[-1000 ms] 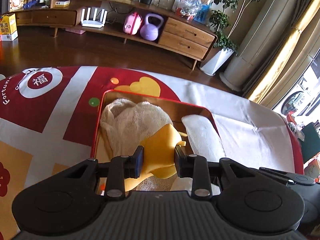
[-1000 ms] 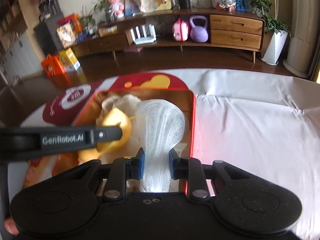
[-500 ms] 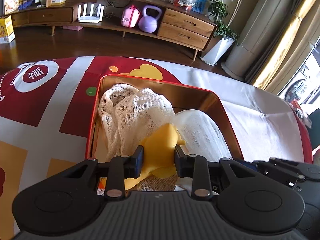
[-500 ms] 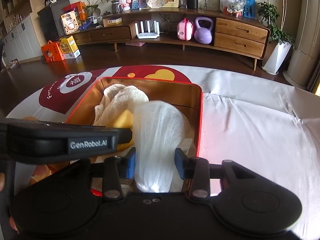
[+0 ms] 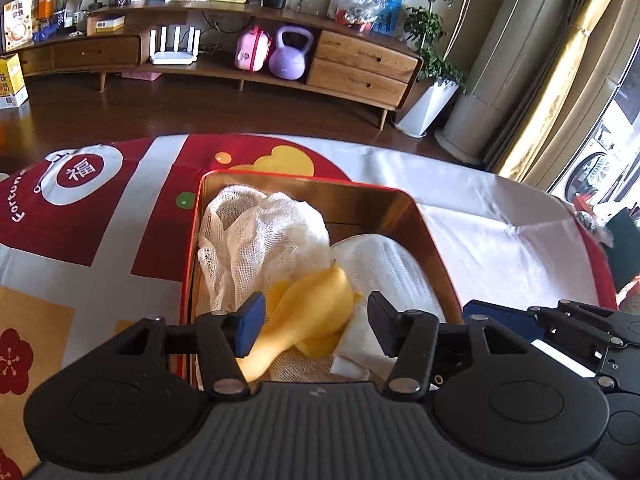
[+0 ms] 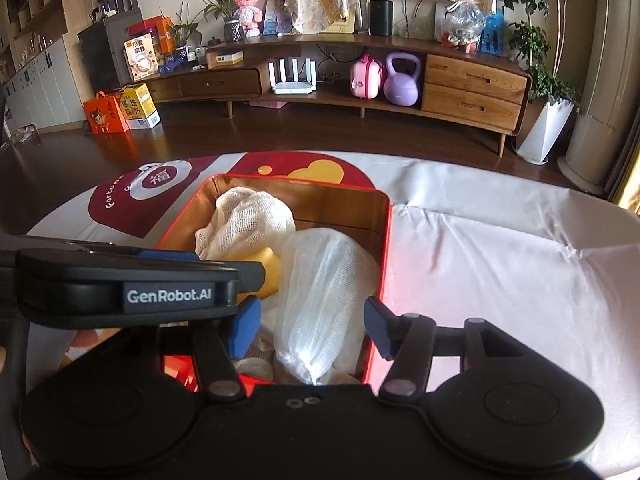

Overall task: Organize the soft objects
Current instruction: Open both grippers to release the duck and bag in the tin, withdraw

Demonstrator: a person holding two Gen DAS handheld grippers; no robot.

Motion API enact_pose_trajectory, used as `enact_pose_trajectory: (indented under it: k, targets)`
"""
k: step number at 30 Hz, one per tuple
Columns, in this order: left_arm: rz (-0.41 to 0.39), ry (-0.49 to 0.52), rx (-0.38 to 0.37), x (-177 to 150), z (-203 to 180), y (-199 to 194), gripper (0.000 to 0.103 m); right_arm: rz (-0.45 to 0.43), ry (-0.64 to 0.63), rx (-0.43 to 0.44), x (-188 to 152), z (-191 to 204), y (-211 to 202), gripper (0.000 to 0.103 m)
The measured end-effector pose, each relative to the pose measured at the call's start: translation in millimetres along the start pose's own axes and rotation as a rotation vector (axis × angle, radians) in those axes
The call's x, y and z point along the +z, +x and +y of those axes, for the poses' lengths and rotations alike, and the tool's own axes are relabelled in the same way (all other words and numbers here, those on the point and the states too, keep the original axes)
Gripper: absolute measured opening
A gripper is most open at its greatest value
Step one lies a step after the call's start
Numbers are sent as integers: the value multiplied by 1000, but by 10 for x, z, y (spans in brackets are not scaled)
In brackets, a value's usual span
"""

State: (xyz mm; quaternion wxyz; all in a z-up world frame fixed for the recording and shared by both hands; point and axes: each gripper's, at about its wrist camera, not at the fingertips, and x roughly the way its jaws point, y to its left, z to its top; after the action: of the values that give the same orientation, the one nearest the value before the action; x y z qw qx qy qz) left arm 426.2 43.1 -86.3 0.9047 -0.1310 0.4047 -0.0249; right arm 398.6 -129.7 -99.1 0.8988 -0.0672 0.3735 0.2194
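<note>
A red tin box (image 5: 312, 179) with a gold inside stands on the table. In it lie a cream mesh cloth (image 5: 260, 236) at the back left, a yellow soft piece (image 5: 312, 308) in front and a white mesh bundle (image 5: 384, 264) on the right. My left gripper (image 5: 316, 320) hangs over the near end of the tin with its jaws opening. The yellow piece lies between them, clear of the right pad. My right gripper (image 6: 311, 326) has its jaws opening around the white mesh bundle (image 6: 320, 296), and neither pad presses on it. The tin's red wall (image 6: 386, 260) runs just right of the bundle.
A red, white and gold printed cloth (image 5: 100, 220) covers the table left of the tin, and plain white cloth (image 6: 500, 280) lies to the right. The left gripper's black housing (image 6: 120, 284) crosses the right wrist view. A wooden sideboard (image 6: 460, 80) stands across the floor.
Both pairs of jaws have spread apart. The left let go of the yellow piece and the right let go of the white mesh bundle; both things now rest in the tin.
</note>
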Motion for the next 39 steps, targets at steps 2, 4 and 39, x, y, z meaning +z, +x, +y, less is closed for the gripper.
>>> enact_pose_trajectory:
  k: [2,4,39]
  targets:
    - [-7,6,1,-5,-17,-75,56,-6,-2,-3,3,10,-76,60]
    - [-11,9,3,-15,-38,-160,56,-11,-6,-7,0,14,-159,62]
    - [-126,179,-10,-854,-435,-1880,71,-172,23,50,-678,253,-1909,93]
